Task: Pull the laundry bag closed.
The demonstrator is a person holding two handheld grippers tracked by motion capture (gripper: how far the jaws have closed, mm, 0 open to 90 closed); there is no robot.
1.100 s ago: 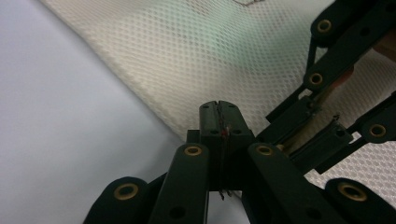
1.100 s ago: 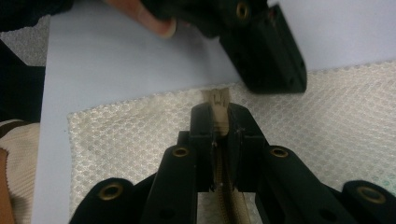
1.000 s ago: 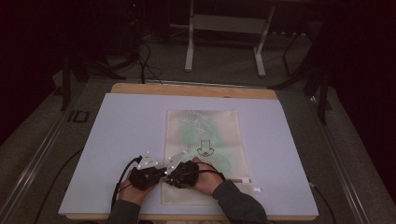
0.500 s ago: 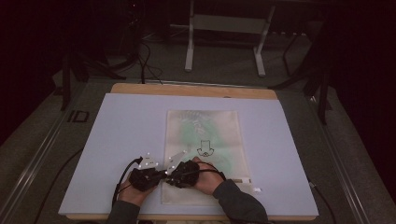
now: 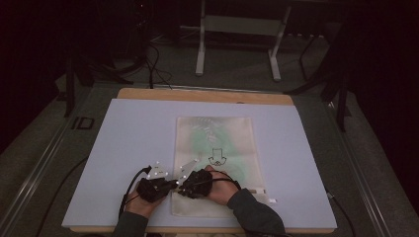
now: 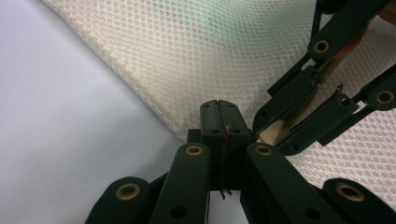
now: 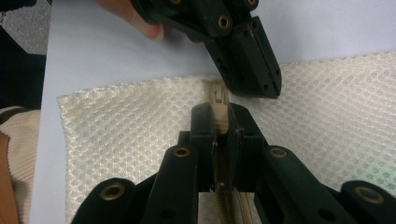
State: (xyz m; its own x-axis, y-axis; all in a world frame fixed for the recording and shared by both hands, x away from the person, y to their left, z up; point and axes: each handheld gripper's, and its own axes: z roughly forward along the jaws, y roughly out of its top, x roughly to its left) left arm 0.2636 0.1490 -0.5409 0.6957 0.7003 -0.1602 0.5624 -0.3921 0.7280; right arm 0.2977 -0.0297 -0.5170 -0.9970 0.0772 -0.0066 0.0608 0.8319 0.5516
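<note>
Nothing much has shifted since a moment ago: both hands sit where they were near the front edge of the table point(image 5: 123, 148), and the mesh bag point(image 5: 217, 143) lies in the same spot.

It is a cream-white mesh laundry-type bag with a zipper, lying flat on the pale sheet that covers the table, its length running from the middle of the table down to the front edge, a little right of centre. Something green shows dimly through the netting, and a small black drawing is printed on it.

Both grippers meet at the bag's front left corner. The left gripper point(image 5: 170, 183) comes in from the left, its jaws pressed fully together; in the left gripper view point(image 6: 219, 122) its tips lie against the edge of the mesh where the bag meets the bare sheet, with a thin reddish thread-like bit showing at the seam between them; whether that thread is pinched I cannot tell. The right gripper point(image 5: 182, 186) lies on the bag just beside it, the two nearly touching. In the right gripper view point(image 7: 219, 119) its jaws are clamped on a beige strip, the end of the zipper tape point(image 7: 218, 116), which runs back between them. The left gripper's tip sits just beyond that strip.
</note>
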